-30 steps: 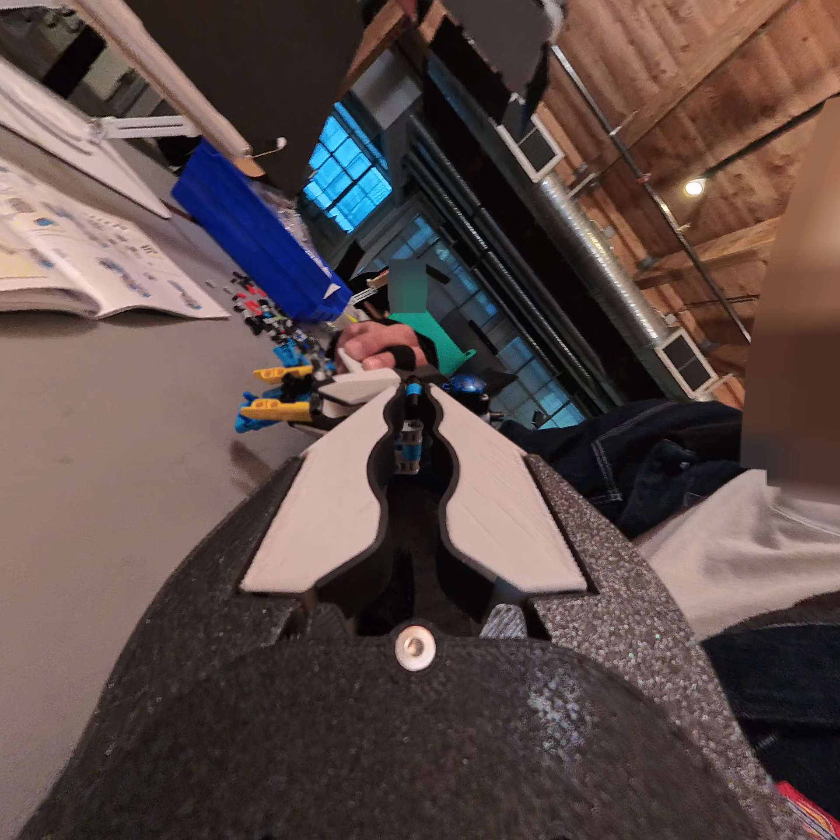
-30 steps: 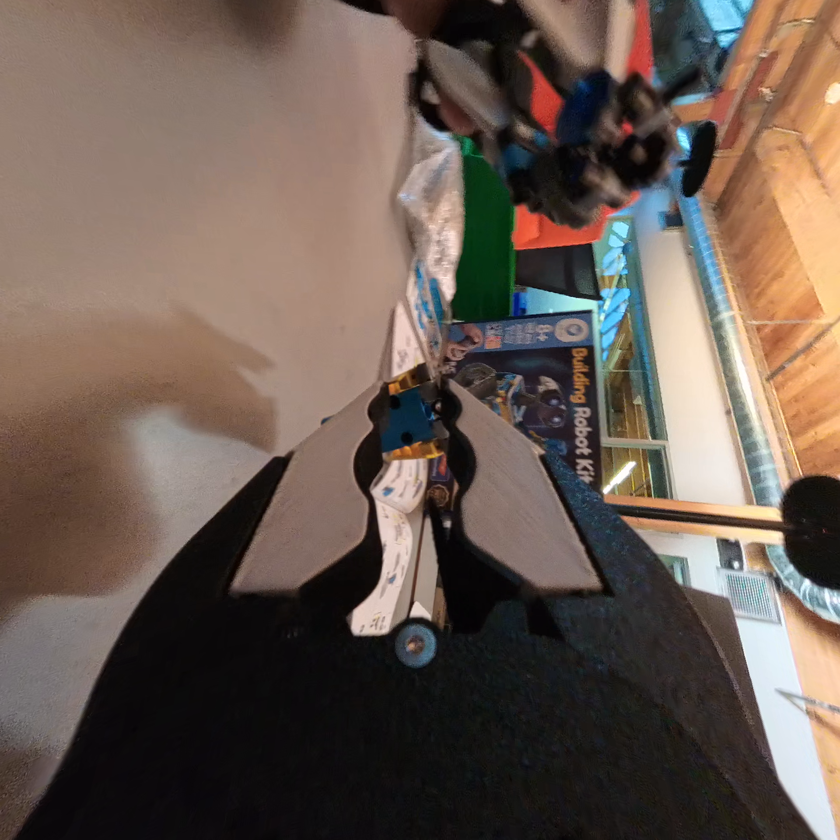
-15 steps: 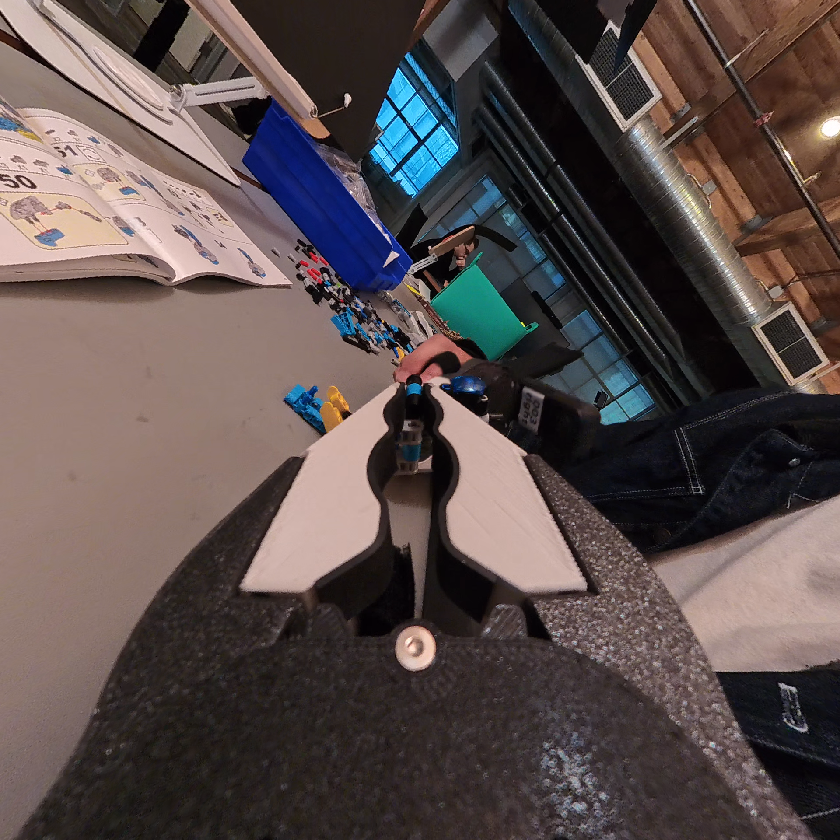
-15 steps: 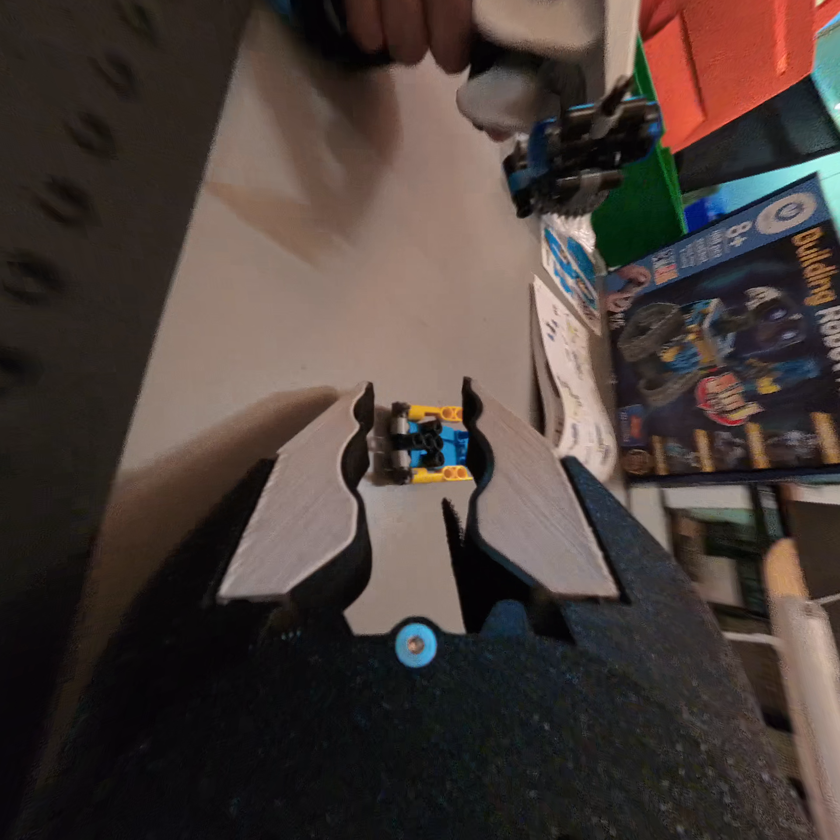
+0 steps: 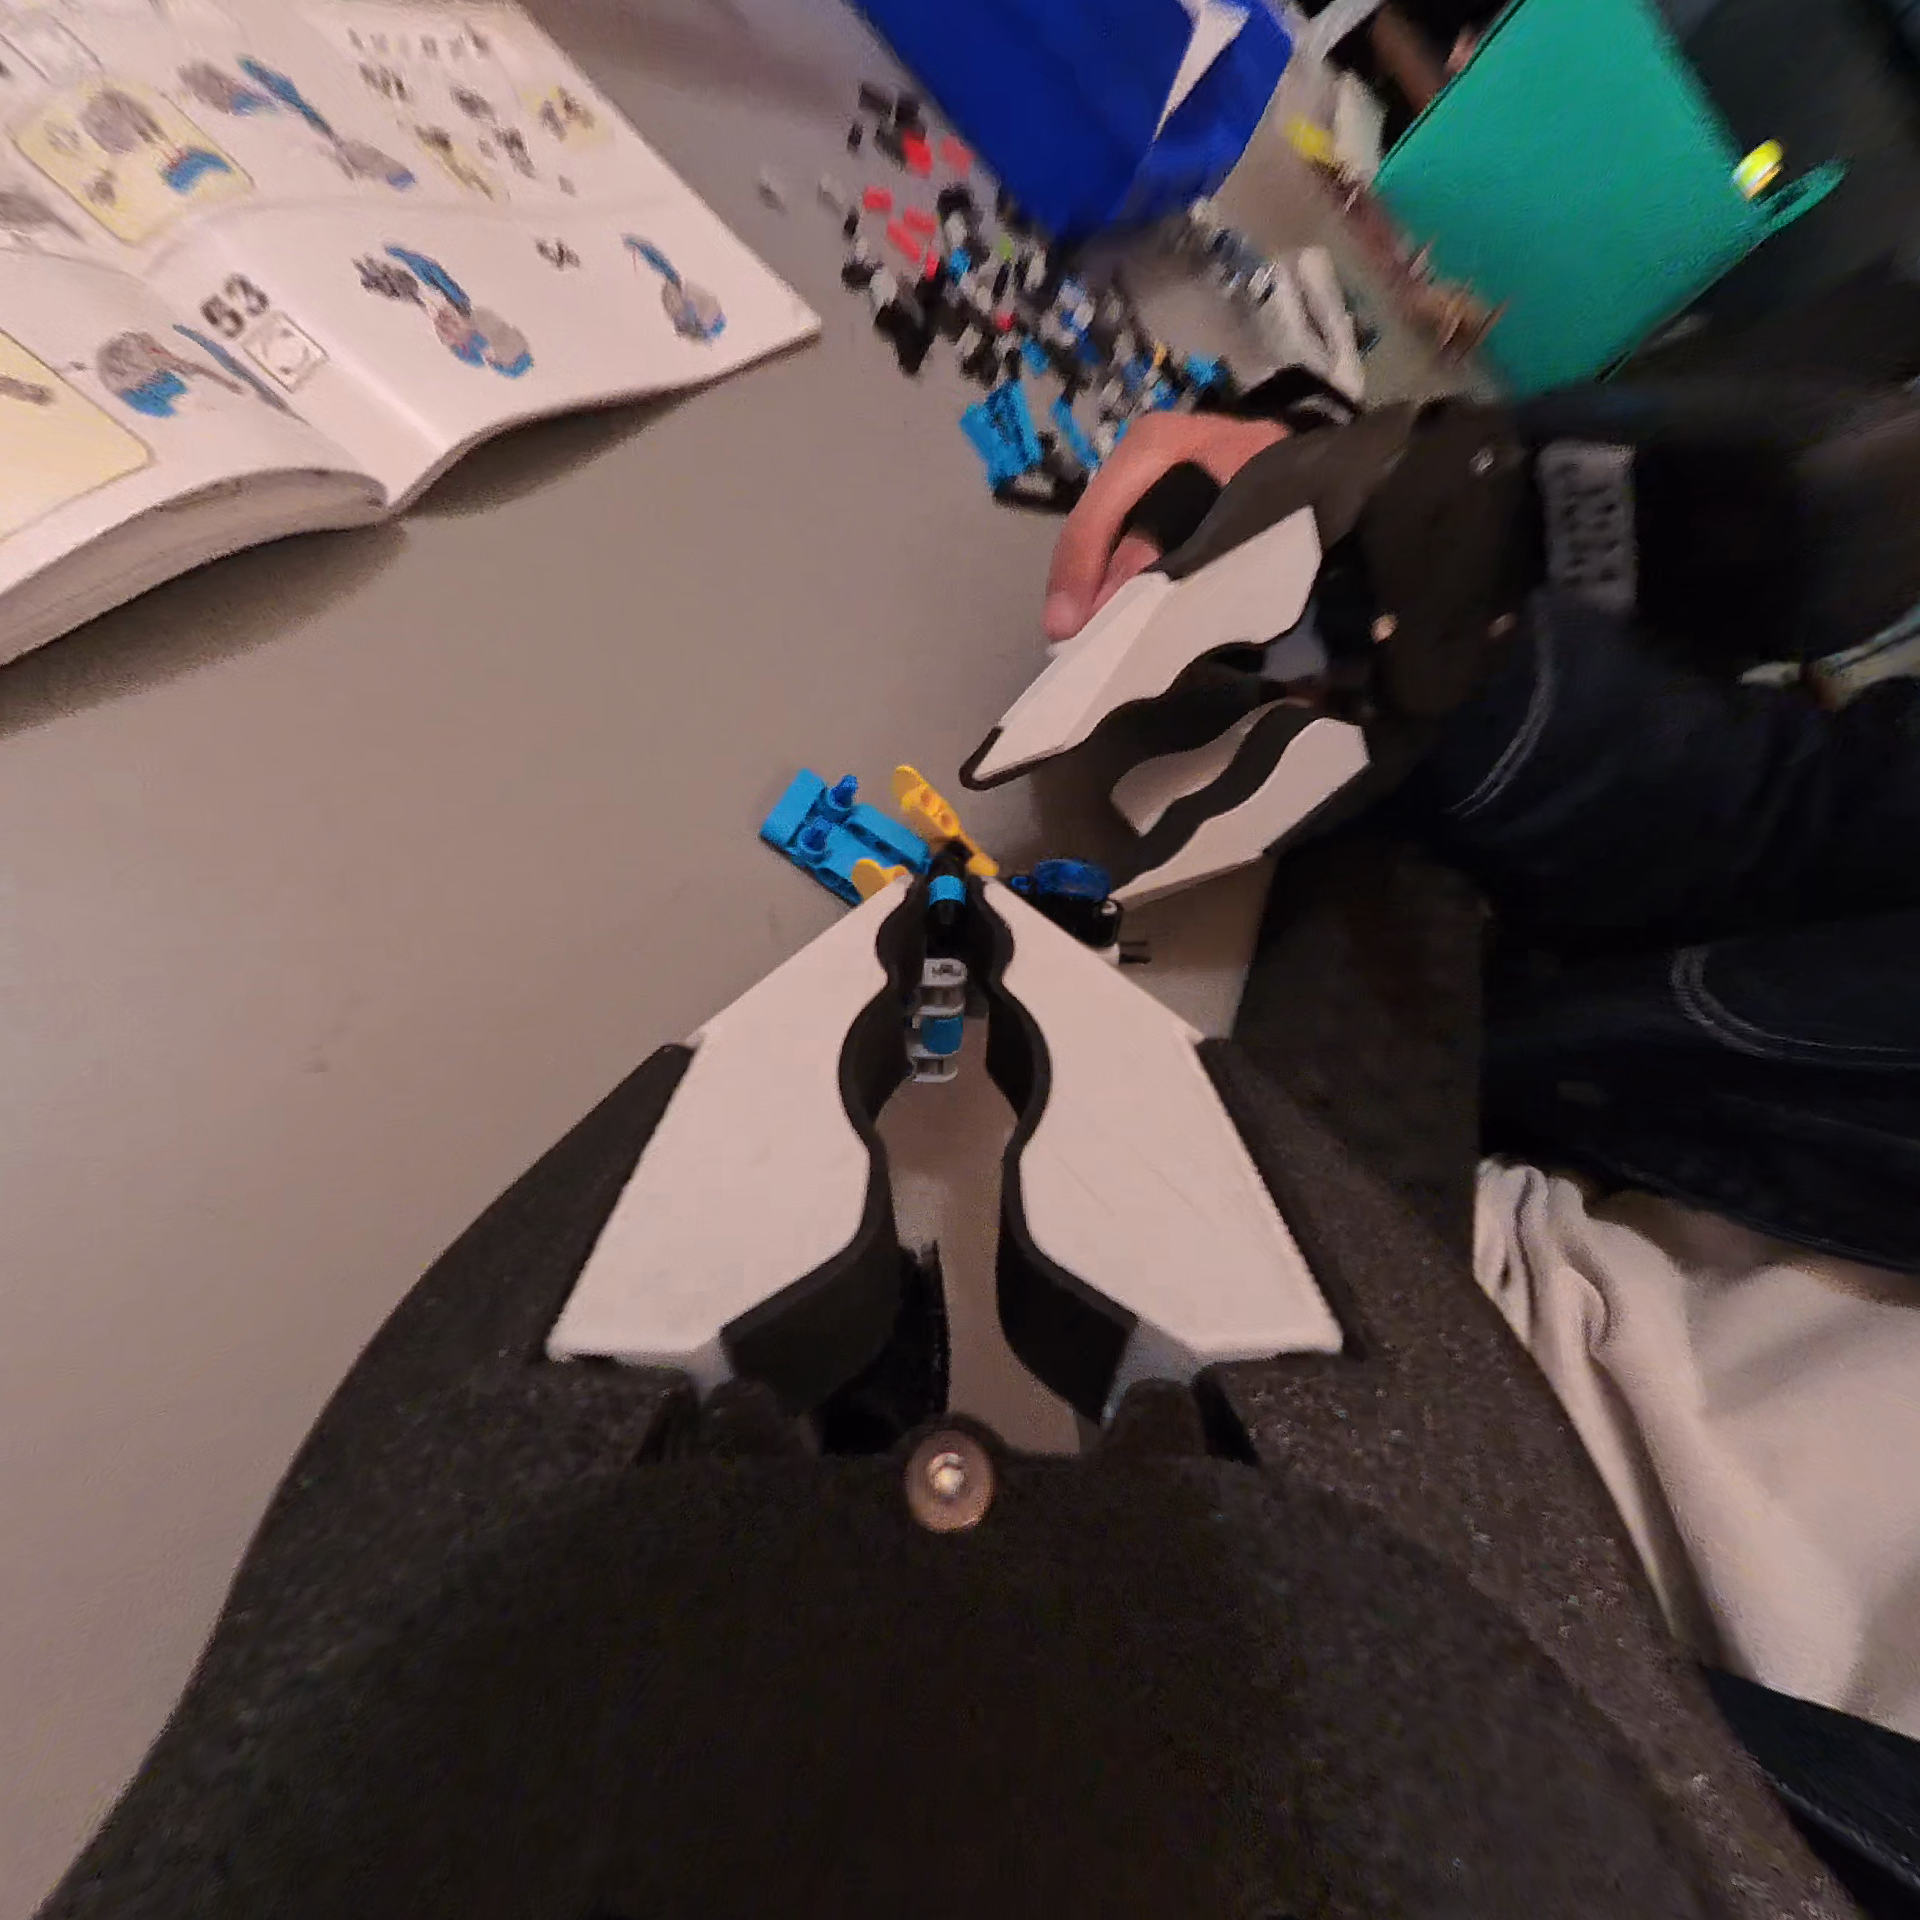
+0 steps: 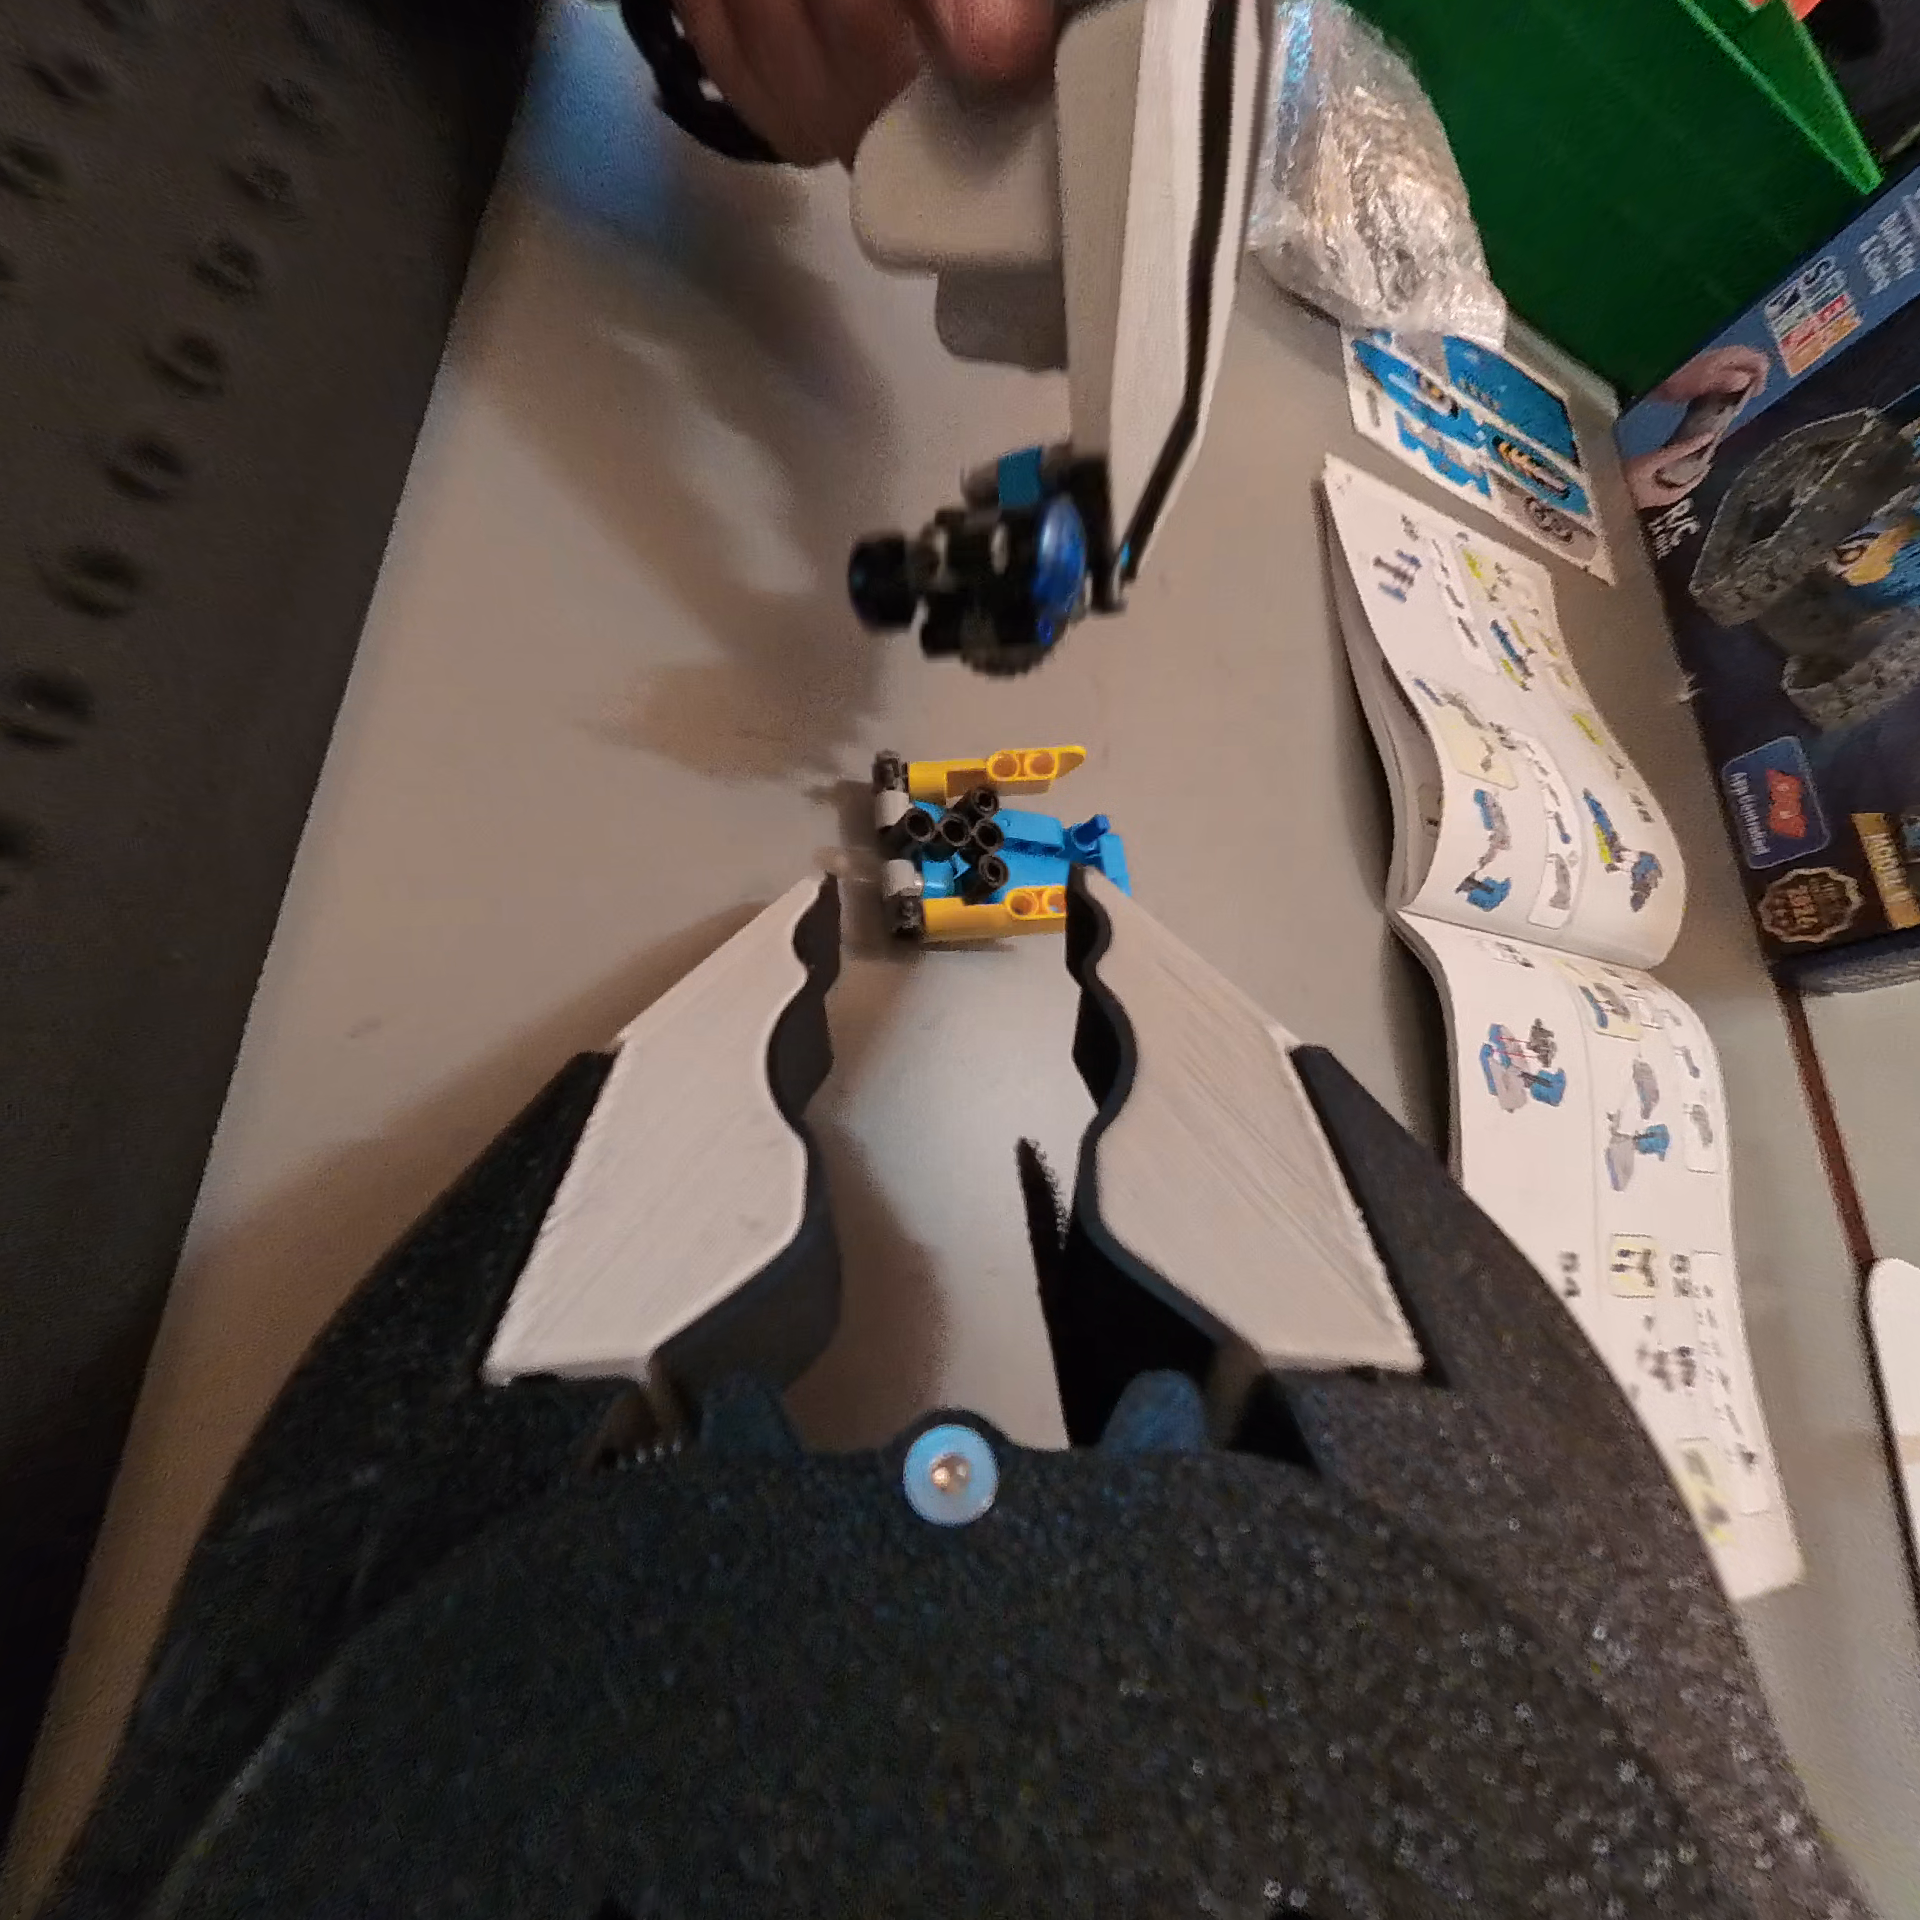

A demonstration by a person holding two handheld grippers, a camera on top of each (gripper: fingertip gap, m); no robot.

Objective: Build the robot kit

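My left gripper (image 5: 943, 896) is shut on a small black, blue and grey brick assembly (image 5: 940, 997) and holds it just above the grey table (image 5: 416, 831). The same assembly, with a dark wheel, shows in the right wrist view (image 6: 987, 561) at the tip of the left gripper (image 6: 1127, 561). My right gripper (image 6: 951, 894) is open and empty. A blue, yellow and black brick assembly (image 6: 987, 842) lies on the table just beyond its fingertips. It also shows in the left wrist view (image 5: 862, 826), with the right gripper (image 5: 1049, 831) open beside it.
An open instruction booklet (image 5: 312, 270) (image 6: 1538, 935) lies on the table. Several loose bricks (image 5: 987, 312) lie near a blue bin (image 5: 1070, 94) and a green bin (image 5: 1590, 197). A printed box (image 6: 1808, 644), a plastic bag (image 6: 1361, 177) and a dark perforated panel (image 6: 156, 416) border the table. Across from one pair of fingers to the other is roughly 6 cm.
My right gripper has opened and let go of the blue and yellow assembly, which now lies on the table. My left gripper has tilted down towards the table, still shut on its piece.
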